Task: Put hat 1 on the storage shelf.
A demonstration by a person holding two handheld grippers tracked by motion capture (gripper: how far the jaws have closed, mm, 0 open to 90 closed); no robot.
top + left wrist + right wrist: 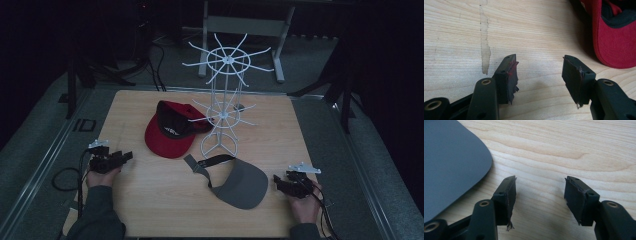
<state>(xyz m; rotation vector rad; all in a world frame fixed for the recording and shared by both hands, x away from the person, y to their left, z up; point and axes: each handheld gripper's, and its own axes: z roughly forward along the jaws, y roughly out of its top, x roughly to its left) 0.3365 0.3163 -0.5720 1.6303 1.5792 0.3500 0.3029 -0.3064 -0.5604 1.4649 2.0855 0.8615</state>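
- L gripper (125, 156) near table's (150, 210) left edge: jaws wide, nothing held; red cap (170, 129) just beyond, mid-table.
- R gripper (276, 179) near right edge: jaws wide, empty; grey visor (242, 184) just beside, toward front edge.
- 1 white wire rack (222, 100) stands betw. cap & visor, toward back.
- 2 hats; cap fabric, visor brim smooth, curved; table pale wood grain.

A white wire rack (222, 107) stands upright on the far half of a pale wooden table (150, 205), its two rings of hooks bare. Behind the rack, off the table, a grey metal stand (245, 25) rests on the carpet. Black cables (157, 62) trail over the floor to the rack's far left. Dark tripod legs (345, 100) stand to its right, beyond the table's edge.
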